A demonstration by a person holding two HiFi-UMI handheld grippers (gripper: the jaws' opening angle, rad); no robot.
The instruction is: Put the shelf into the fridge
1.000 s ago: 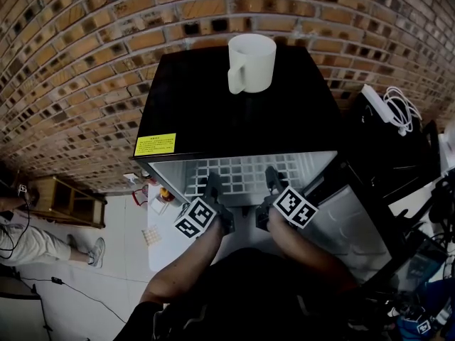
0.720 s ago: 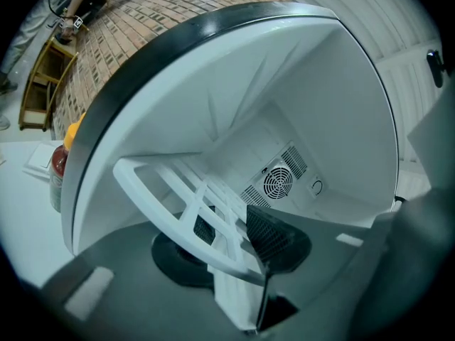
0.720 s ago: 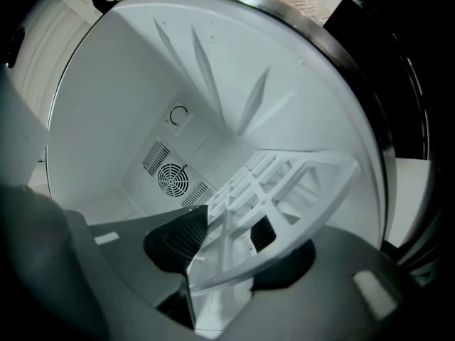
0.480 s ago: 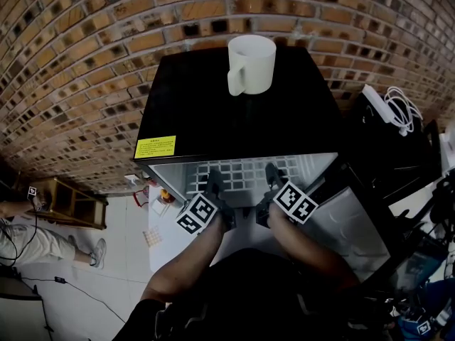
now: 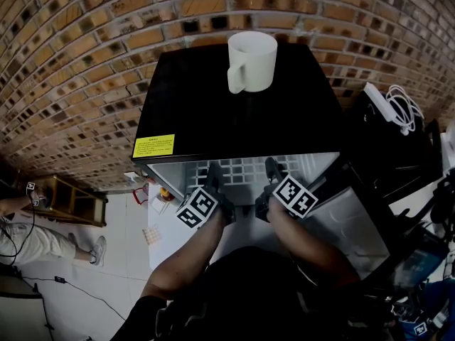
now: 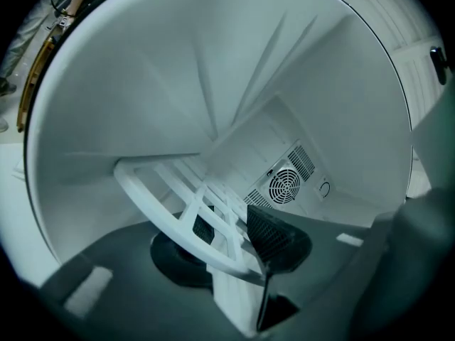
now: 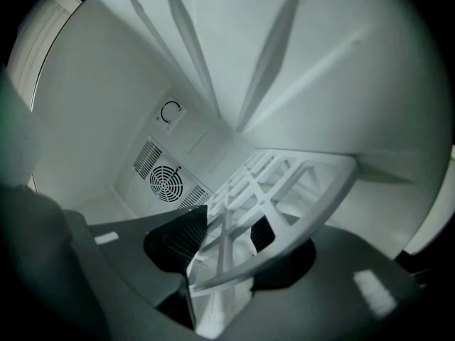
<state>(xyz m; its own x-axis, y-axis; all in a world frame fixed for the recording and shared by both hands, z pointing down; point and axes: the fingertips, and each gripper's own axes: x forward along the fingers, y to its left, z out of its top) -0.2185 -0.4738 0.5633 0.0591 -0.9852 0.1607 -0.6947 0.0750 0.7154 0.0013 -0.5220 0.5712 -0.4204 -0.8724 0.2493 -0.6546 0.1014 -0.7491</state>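
The white grid shelf (image 5: 245,169) lies level inside the open black mini fridge (image 5: 234,112), with its front rail at the opening. My left gripper (image 5: 213,178) and right gripper (image 5: 272,170) both reach to that rail. In the left gripper view the shelf (image 6: 178,197) passes between the left gripper's (image 6: 234,233) spread jaws, and the pads stand off it. In the right gripper view the shelf (image 7: 284,183) also runs between the right gripper's (image 7: 224,240) jaws, which have just been opening and do not press it.
A white mug (image 5: 250,62) stands on the fridge top by the brick wall. The fridge door (image 5: 341,219) hangs open at the right. A fan grille (image 6: 286,185) sits on the back wall inside. A white cable (image 5: 398,109) lies right of the fridge; a person (image 5: 21,233) sits far left.
Both grippers stay at the shelf's front rail; the shelf and the hands have barely shifted.
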